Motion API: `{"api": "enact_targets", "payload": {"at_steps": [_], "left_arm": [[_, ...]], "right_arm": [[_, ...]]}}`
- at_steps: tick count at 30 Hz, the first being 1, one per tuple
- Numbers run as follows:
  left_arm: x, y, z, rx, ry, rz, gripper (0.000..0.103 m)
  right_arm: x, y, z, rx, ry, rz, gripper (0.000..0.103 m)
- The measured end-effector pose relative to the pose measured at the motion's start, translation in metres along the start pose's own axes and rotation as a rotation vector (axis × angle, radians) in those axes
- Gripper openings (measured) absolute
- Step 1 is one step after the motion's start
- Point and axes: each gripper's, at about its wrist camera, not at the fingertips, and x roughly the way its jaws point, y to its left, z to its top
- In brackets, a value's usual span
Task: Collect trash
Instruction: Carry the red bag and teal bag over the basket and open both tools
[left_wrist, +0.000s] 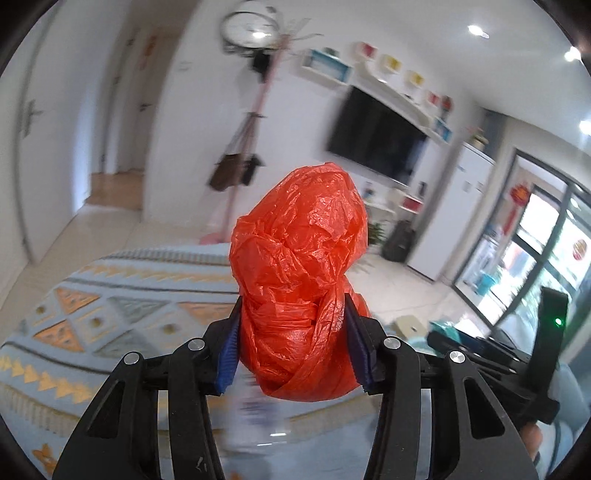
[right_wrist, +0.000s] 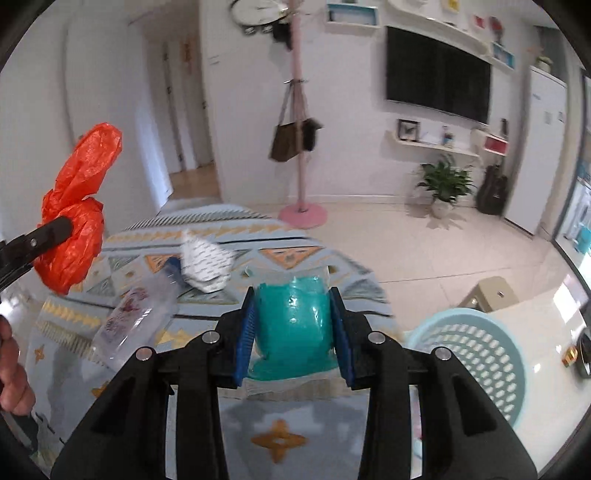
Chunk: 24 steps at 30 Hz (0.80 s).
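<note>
Left hand-held gripper (left_wrist: 295, 328) clamps an orange plastic bag (left_wrist: 301, 266); right hand-held gripper (right_wrist: 293, 332) grips a teal packet (right_wrist: 293, 325); no label readable.

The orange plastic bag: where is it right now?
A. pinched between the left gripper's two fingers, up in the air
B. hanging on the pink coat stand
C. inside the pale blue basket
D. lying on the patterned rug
A: the orange plastic bag sits clamped in the left gripper, above the rug.
</note>
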Motion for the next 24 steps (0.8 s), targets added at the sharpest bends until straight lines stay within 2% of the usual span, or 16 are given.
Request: {"api": "enact_targets", "payload": {"at_steps": [7,12,17,20,24], "left_arm": [[0.034,-0.104,-0.01,0.124,0.053,-0.143,0.047],[0.071,-0.163,-0.026,0.196,0.12,-0.202,0.047],[0.122,-0.201,-0.044,0.211,0.24,-0.243,0.047],[0.157,-0.218,-0.062,0.215,0.322,-0.239,0.047],[0.19,-0.232,-0.083,0.246,0.383,-0.23,0.048]], "right_arm": [[-0.032,-0.078,-0.005,0.125,-0.051,-0.104,0.034],[-0.037,-0.139,-0.021,0.24,-0.04,-0.173,0.034],[-0.024,-0.186,-0.045,0.341,0.018,-0.243,0.034],[-0.011,-0.206,-0.058,0.378,0.063,-0.291,0.034],[0.013,-0.231,-0.079,0.456,0.14,-0.284,0.034]]}}
